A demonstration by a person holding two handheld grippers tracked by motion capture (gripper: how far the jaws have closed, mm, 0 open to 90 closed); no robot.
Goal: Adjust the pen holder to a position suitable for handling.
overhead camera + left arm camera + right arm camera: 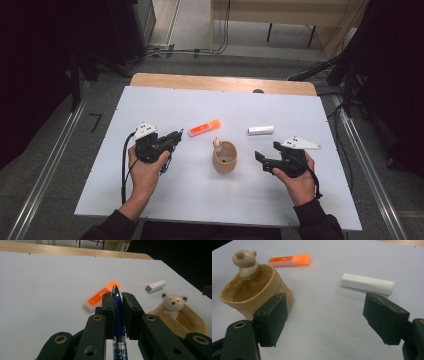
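Observation:
My left gripper [176,136] is shut on a blue pen [118,312], whose tip sticks out past the jaws toward an orange highlighter [101,296] lying on the white table. The pen's blue body pokes out under the hand [164,166]. A tan cup with a small bear figure on its rim [224,156] stands in the middle of the table. My right gripper [260,158] is open just right of the cup [254,293], its jaws wide apart with nothing between them. A white capped stick [367,283] lies beyond the right gripper.
The white table top [200,197] has a wooden strip [220,82] along its far edge. Beyond it are grey floor, cables and another table's legs [270,32]. Metal rails [45,170] run along both sides of the table.

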